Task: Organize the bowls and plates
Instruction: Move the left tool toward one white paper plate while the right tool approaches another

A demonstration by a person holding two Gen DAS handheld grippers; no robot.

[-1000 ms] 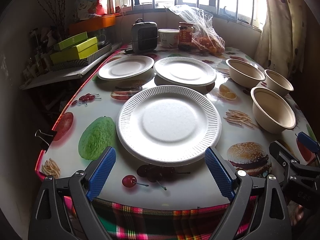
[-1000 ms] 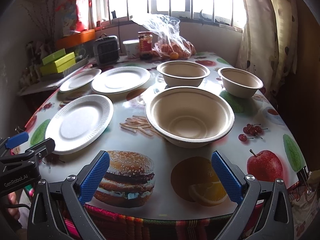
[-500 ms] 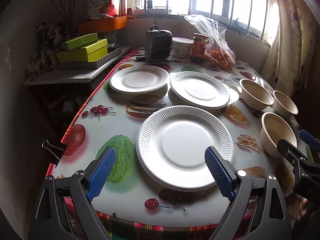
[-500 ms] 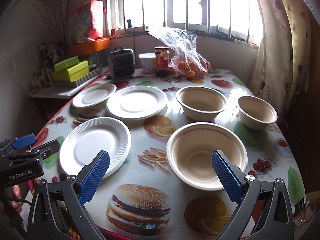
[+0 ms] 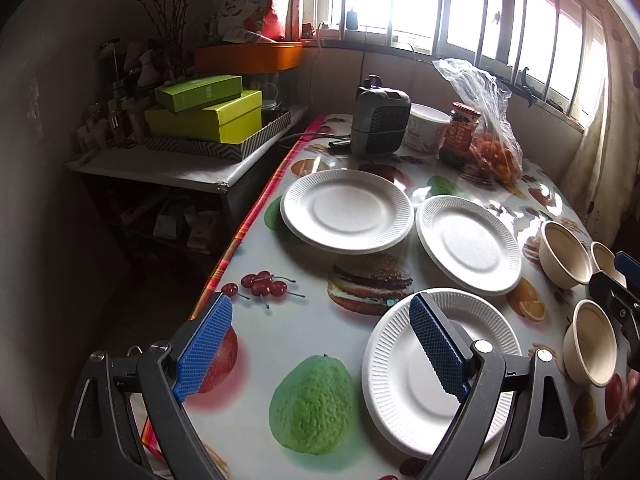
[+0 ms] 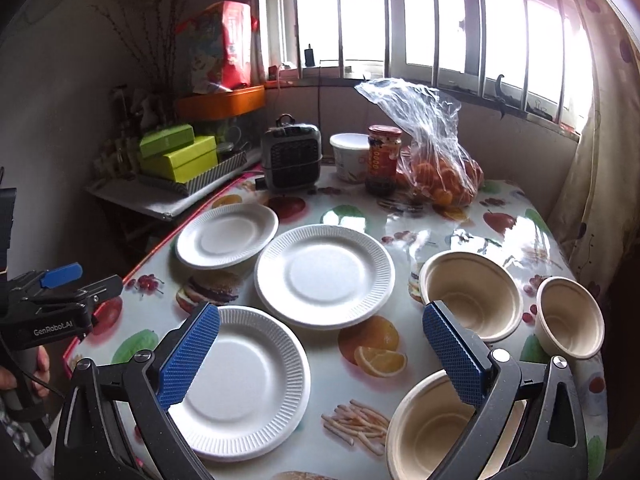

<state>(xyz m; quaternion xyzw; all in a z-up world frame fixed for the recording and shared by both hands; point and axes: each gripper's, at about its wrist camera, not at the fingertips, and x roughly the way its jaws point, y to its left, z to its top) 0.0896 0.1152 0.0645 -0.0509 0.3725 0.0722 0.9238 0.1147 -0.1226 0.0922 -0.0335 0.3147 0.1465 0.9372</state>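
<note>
A worktop (image 6: 424, 236) covered in glossy oilcloth printed with fruit, burgers and fries carries three white round plates with ribbed rims and three beige, smooth-walled paper-pulp bowls. The near plate (image 6: 244, 384) lies at the front edge, the middle plate (image 6: 324, 276) just behind it, and the far plate (image 6: 226, 236) toward the left edge; none overlap. The near bowl (image 6: 428, 432) sits at front right, the large bowl (image 6: 470, 294) behind it, and the small bowl (image 6: 570, 316) beside that, all upright and apart.

The left hand-held gripper (image 5: 320, 348) hovers over the front left of the worktop, its blue textured pads spread wide and holding nothing; its right finger hangs above the near plate (image 5: 424, 392). The right hand-held gripper (image 6: 320, 360) is likewise spread and empty, one pad above the near plate, the other above the near bowl.

At the back stand a grey grilled heater (image 6: 292, 160), a white tub (image 6: 350, 156), a red-lidded jar (image 6: 382, 160) and a crinkled clear bag of oranges (image 6: 436, 160).
</note>
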